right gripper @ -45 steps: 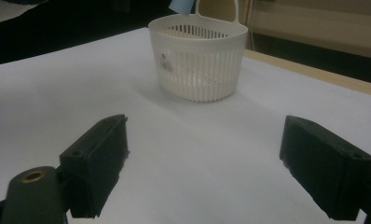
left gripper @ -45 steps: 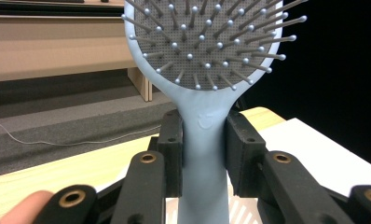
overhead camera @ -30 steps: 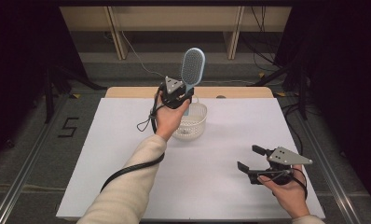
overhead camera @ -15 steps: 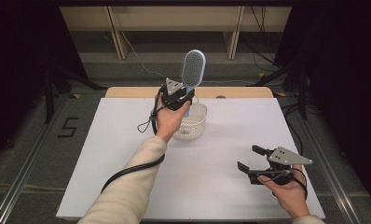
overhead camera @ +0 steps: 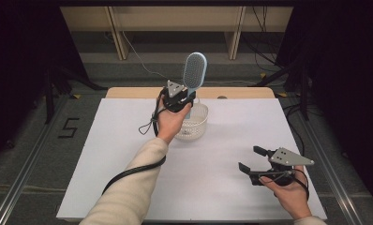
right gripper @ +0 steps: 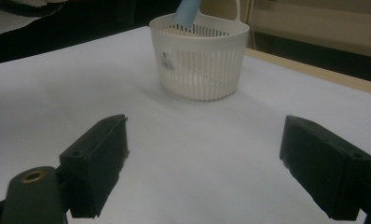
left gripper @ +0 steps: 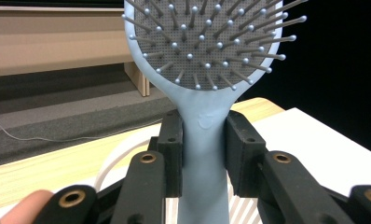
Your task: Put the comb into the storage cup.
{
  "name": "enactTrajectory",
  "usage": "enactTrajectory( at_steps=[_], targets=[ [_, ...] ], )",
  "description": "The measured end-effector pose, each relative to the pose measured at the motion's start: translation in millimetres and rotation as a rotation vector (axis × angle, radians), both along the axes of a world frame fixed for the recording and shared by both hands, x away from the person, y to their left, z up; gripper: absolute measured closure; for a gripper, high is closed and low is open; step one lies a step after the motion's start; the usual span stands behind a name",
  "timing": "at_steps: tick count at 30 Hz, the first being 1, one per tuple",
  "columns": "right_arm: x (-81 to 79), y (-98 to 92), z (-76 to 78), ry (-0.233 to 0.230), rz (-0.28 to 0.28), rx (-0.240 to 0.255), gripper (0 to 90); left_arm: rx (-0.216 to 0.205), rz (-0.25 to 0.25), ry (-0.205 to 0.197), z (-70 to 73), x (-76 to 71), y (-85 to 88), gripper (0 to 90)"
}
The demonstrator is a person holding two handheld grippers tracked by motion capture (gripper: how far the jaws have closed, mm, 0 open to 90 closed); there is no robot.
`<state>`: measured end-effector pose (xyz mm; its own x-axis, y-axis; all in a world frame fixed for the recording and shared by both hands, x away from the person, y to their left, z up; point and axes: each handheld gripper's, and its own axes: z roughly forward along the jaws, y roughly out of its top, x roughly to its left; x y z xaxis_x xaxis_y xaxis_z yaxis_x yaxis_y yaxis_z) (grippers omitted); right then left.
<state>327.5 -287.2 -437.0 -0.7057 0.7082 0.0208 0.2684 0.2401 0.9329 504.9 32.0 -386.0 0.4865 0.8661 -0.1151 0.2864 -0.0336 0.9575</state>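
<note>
**Inspector:** Start with the item in hand.

**Assistant:** A pale blue plastic paddle hairbrush with grey ball-tipped bristles (left gripper: 207,42) stands upright. The left gripper (left gripper: 203,144) is clamped on its neck, one pad on each side, just below the bristle head. The handle runs down past the jaws into a white slotted plastic basket with a loop handle (overhead camera: 194,124), which sits directly under that gripper.

**Inspector:** Whether the handle's end touches the basket floor?

**Assistant:** Cannot tell; the hand covers it from above, and the rim hides it in the right gripper view, where the handle (right gripper: 187,11) enters near the far wall.

**Inspector:** The other tool?

**Assistant:** The right gripper (overhead camera: 250,159) has its jaws apart with nothing between them, low over the white table sheet (overhead camera: 212,187), well apart from the basket (right gripper: 201,58).

**Inspector:** Clearances?

**Assistant:** Bare sheet lies between the right gripper and the basket. Beyond the left gripper, the basket stands near the sheet's far edge, where a wooden strip (overhead camera: 241,92) shows.
</note>
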Motion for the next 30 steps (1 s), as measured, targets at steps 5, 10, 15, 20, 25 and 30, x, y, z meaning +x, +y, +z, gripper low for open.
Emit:
enactTrajectory(
  at_steps=[5, 10, 15, 20, 25, 30],
  targets=[
    [-0.1, 0.0, 0.0, 0.001, 0.000, 0.000, 15.8, -0.002, 0.000, 0.005, -2.7, 0.3, 0.0, 69.5],
    [0.2, 0.3, -0.6, 0.003, 0.003, 0.003, 15.8, 0.000, 0.000, 0.007, -5.5, 0.3, 0.3, 69.5],
    [0.0, 0.3, -0.4, 0.003, 0.004, 0.000, 15.8, 0.003, 0.002, 0.012, -8.6, 0.3, 0.5, 69.5],
    [0.1, 0.3, -0.6, 0.004, 0.005, -0.002, 15.8, 0.004, 0.005, 0.017, -11.4, 0.8, 0.6, 69.5],
    [0.1, 0.3, -0.6, 0.005, 0.005, -0.001, 15.8, 0.009, 0.004, 0.021, -13.5, 0.6, 0.3, 69.5],
    [0.1, 0.6, -0.6, 0.002, 0.005, 0.004, 15.8, 0.011, 0.005, 0.025, -16.3, 0.2, -0.2, 69.5]
  ],
)
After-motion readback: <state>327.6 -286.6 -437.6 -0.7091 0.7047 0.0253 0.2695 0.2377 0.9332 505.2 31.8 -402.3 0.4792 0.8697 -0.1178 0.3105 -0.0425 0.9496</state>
